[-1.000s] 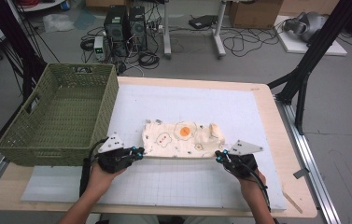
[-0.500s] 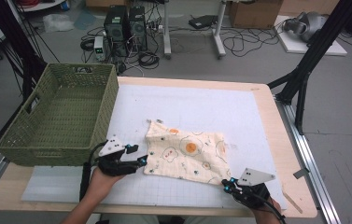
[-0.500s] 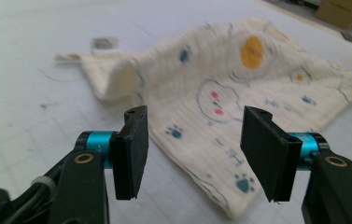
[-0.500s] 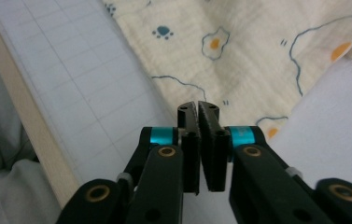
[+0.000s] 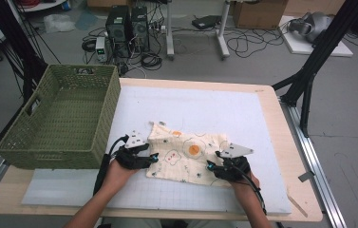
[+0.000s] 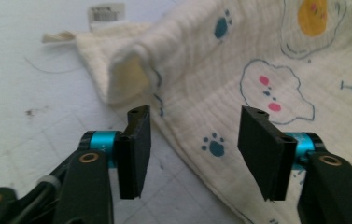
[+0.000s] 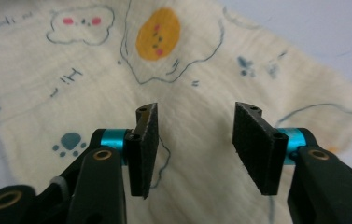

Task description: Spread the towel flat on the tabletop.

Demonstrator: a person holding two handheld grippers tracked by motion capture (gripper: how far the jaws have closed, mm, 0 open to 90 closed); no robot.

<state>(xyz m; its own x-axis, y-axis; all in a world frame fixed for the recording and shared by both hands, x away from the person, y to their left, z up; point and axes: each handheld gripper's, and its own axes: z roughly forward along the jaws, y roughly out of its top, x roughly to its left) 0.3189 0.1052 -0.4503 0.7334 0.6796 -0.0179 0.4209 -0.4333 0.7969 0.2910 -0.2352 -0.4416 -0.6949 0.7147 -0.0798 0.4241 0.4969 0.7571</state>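
Both grippers, left (image 5: 154, 157) & right (image 5: 210, 165), have just been opening w/ nothing btwn jaws; cream printed muslin cloth (image 5: 188, 152) lies spread right of green woven basket (image 5: 60, 118), so spreading looks done, folding/binning prob. left.

Both forearms come in from the bottom edge of the high view, angled slightly inward. The left gripper (image 5: 154, 157) sits left of centre in the lower frame; its jaws have just been closing a little, yet stand apart with nothing pinched. The right gripper (image 5: 210, 164) lies lower right of centre, jaws just opened, gap clear.
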